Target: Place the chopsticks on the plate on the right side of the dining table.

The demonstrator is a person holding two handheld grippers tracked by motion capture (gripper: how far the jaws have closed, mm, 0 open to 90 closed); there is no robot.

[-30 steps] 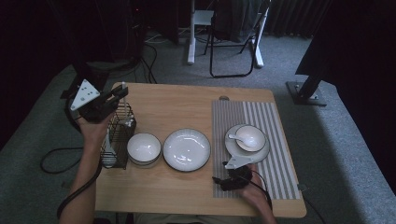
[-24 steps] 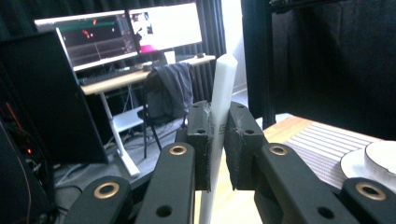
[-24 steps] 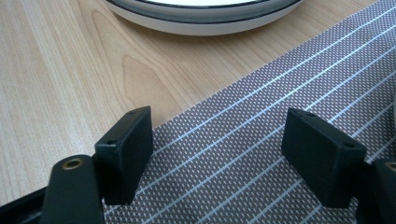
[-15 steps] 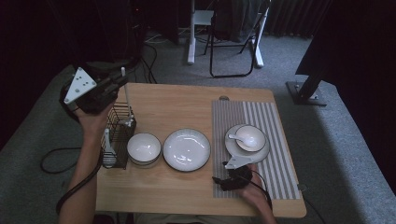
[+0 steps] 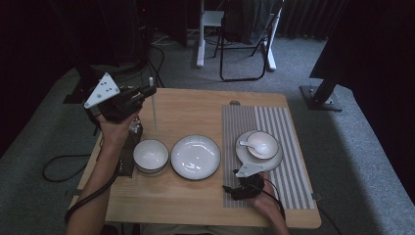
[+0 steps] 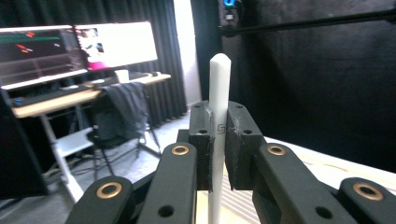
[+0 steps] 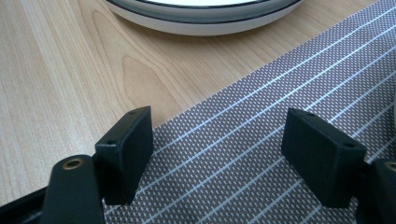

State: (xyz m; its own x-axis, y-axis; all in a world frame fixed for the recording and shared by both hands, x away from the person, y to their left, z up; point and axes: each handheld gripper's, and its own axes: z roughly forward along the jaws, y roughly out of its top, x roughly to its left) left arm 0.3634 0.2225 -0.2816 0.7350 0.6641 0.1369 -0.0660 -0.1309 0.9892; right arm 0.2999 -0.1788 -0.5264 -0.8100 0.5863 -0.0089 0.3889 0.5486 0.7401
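The left gripper (image 5: 149, 91) pinches a slim white stick, probably a chopstick (image 6: 217, 135), though the dim high view leaves its kind unsure. Its jaws press flat on both sides of the shaft, whose rounded tip stands above the pads (image 6: 204, 140); the lower length hangs below them over the wooden table (image 5: 195, 115), above the wire utensil rack (image 5: 128, 149) and small bowl (image 5: 150, 155). The right gripper (image 7: 219, 156) rests low on the striped placemat (image 7: 261, 154), jaws spread wide with nothing between, the plate (image 7: 201, 16) just ahead.
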